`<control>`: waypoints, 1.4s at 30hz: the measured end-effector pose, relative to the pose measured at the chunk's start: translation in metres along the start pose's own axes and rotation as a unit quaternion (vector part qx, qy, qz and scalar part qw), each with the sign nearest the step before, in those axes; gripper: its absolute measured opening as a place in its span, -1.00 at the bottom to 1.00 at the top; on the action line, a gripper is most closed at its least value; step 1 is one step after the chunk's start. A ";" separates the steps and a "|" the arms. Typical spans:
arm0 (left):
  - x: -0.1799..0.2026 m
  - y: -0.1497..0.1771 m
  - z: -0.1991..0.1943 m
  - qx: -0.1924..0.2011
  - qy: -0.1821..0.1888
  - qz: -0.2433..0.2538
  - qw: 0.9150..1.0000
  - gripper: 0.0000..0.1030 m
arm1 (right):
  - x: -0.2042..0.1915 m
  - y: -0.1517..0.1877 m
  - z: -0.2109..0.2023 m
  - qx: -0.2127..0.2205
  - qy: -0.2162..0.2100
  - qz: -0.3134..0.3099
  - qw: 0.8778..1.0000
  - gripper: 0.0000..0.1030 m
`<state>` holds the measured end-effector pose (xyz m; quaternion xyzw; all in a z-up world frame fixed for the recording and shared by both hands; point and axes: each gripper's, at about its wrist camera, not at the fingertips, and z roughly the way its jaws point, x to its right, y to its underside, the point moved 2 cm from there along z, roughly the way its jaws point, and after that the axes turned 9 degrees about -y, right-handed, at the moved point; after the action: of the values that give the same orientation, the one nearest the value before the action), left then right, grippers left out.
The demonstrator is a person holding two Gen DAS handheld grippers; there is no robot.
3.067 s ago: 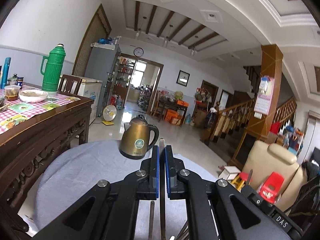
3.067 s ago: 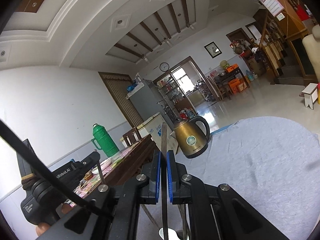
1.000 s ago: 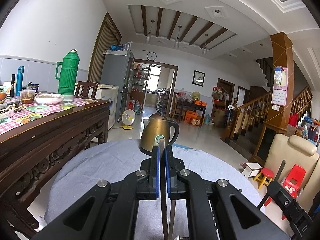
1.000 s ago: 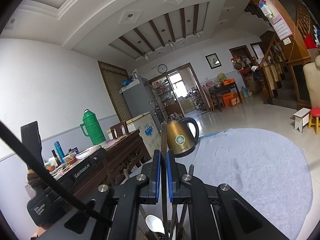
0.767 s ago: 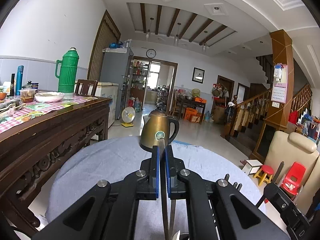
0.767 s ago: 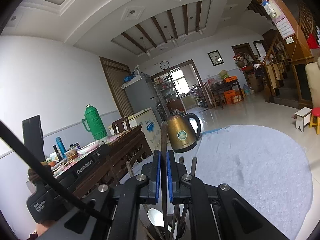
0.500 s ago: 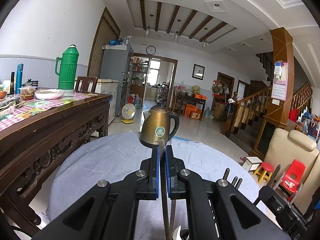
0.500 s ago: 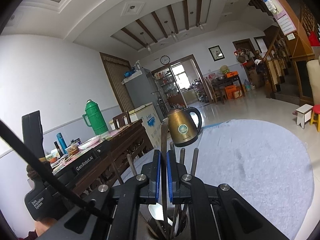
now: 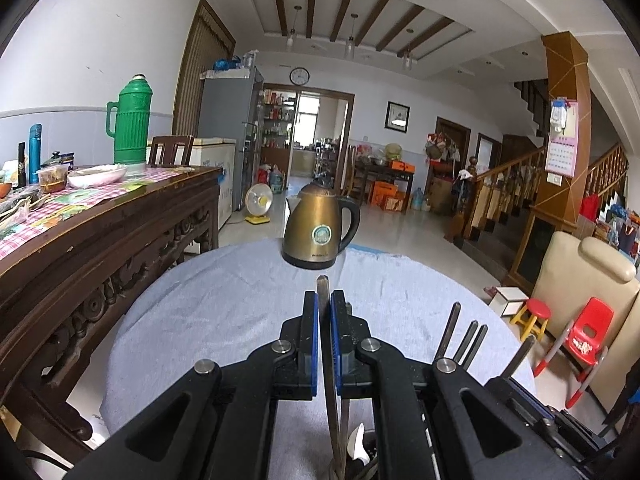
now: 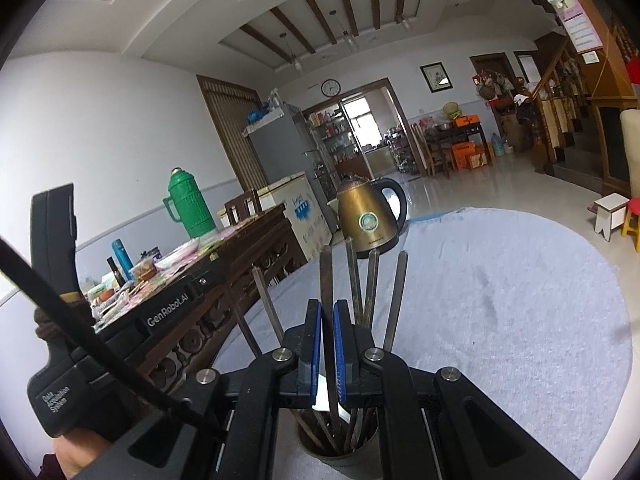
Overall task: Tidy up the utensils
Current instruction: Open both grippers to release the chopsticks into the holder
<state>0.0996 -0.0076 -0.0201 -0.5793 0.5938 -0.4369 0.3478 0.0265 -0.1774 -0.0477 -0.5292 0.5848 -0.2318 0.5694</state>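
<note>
My left gripper (image 9: pixel 324 300) is shut on a metal utensil handle (image 9: pixel 322 285) that stands up between its blue pads. My right gripper (image 10: pixel 327 312) is shut on another metal utensil handle (image 10: pixel 325 276), whose lower end reaches down into a metal holder cup (image 10: pixel 340 450) just under the jaws. Several more utensil handles (image 10: pixel 374 280) stand in that cup. The same handles (image 9: pixel 466 340) show at the right in the left wrist view. The left gripper's body (image 10: pixel 120 332) is close on the left of the cup.
A round table under a blue-grey cloth (image 9: pixel 224 300) carries a brass electric kettle (image 9: pixel 318 232) at its far edge. A dark wooden sideboard (image 9: pixel 100 240) with a green thermos (image 9: pixel 130 120) and dishes stands to the left. A cream armchair (image 9: pixel 580 280) stands to the right.
Both grippers have come down toward the table. The holder cup and the standing handles have risen into view under the right gripper, and its utensil now reaches into the cup.
</note>
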 end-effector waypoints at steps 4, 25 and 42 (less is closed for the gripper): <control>0.001 0.004 0.000 -0.014 -0.002 0.005 1.000 -0.88 | -0.002 0.003 0.004 -0.012 -0.004 0.003 1.000 -0.85; 0.004 0.012 -0.001 -0.071 -0.011 0.031 0.997 -0.80 | 0.001 0.005 0.002 -0.033 -0.008 0.039 0.999 -0.78; -0.003 0.002 -0.037 -0.065 -0.028 0.035 0.997 0.53 | 0.002 -0.004 -0.029 -0.013 0.005 0.050 0.999 -0.14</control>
<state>0.0651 0.0000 -0.0086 -0.5913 0.6310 -0.3688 0.3408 0.0015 -0.1901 -0.0381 -0.5060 0.6161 -0.1979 0.5703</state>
